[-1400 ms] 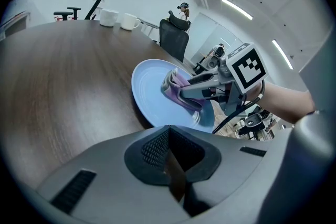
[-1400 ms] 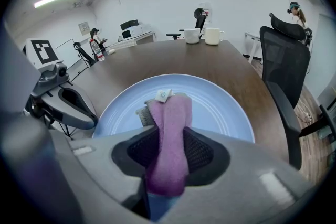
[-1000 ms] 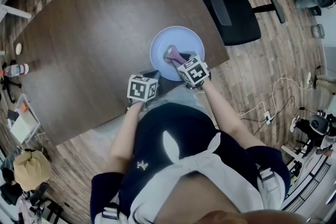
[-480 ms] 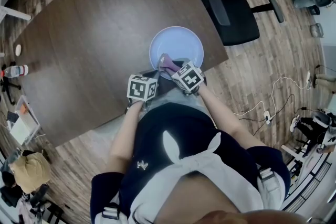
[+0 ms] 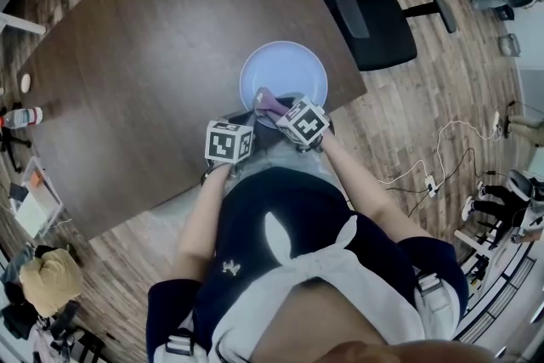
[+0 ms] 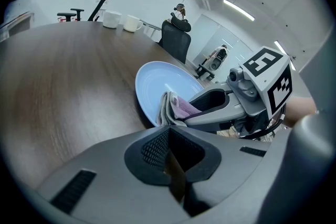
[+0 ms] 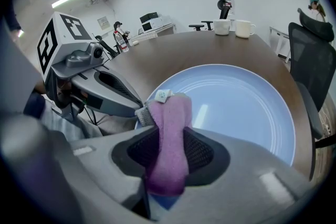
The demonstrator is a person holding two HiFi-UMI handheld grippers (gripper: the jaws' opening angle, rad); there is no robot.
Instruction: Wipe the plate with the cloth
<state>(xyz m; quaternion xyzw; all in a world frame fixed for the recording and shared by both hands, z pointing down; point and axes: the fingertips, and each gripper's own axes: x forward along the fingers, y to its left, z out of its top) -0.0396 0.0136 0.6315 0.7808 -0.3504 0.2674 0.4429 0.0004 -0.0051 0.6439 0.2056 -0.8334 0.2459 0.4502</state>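
Right gripper (image 7: 168,150) clamped on the folded purple cloth (image 7: 169,123). Cloth's long axis runs along the jaws, tip at the near rim of the plate (image 7: 247,107). Plate spreads far and right, so the stroke probably goes that way. Left gripper (image 6: 169,150) sits just left, jaws apparently together.

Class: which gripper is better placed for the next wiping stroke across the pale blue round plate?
Right. The right gripper pinches the pink fabric cloth over the near edge of the pale blue round plate; the left gripper, shut beside the rim, holds no cloth.
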